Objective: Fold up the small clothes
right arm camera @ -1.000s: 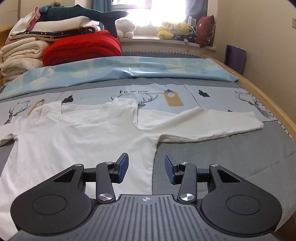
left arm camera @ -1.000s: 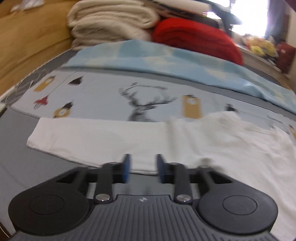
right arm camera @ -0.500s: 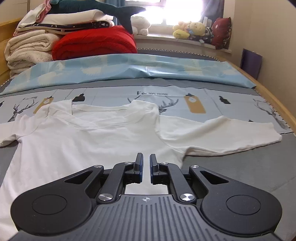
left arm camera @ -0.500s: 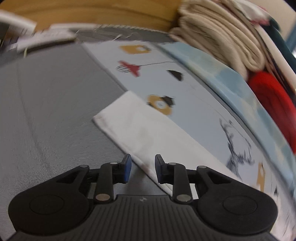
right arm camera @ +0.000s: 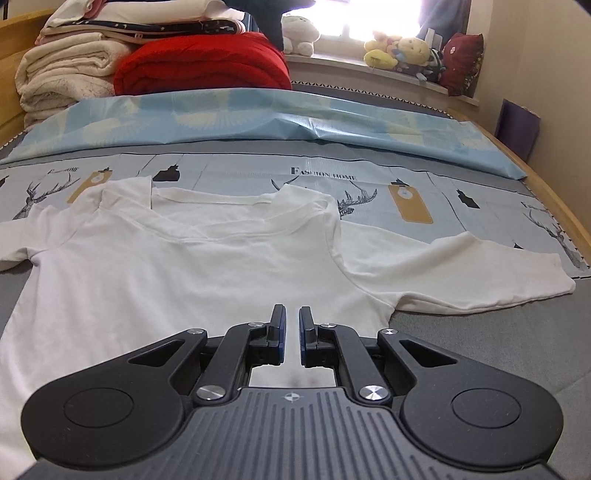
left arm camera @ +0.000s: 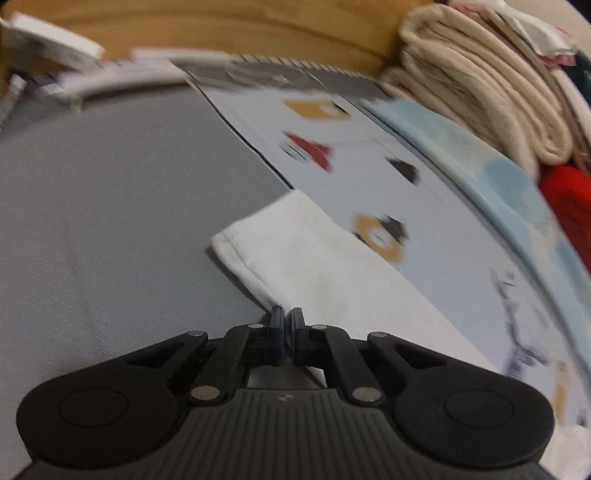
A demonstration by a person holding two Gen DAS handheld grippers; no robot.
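A white long-sleeved shirt (right arm camera: 207, 266) lies flat on the bed, neck toward the pillows, sleeves spread to both sides. In the left wrist view its left sleeve (left arm camera: 317, 254) runs across the grey sheet, cuff toward the left. My left gripper (left arm camera: 286, 317) is shut on the sleeve's near edge close to the cuff. My right gripper (right arm camera: 291, 317) sits low over the shirt's body near the right armpit, jaws nearly closed with a thin gap; whether cloth is pinched between them is not visible.
A grey sheet (right arm camera: 498, 343) and a deer-print cover (right arm camera: 406, 181) lie under the shirt. Folded beige blankets (right arm camera: 62, 81) and a red quilt (right arm camera: 199, 66) are stacked at the head. Plush toys (right arm camera: 402, 51) line the windowsill. A wooden bed frame (left arm camera: 221, 33) borders the left side.
My left gripper swung left to the sleeve cuff and closed on its edge. My right gripper closed from wide open and moved forward over the shirt's body.
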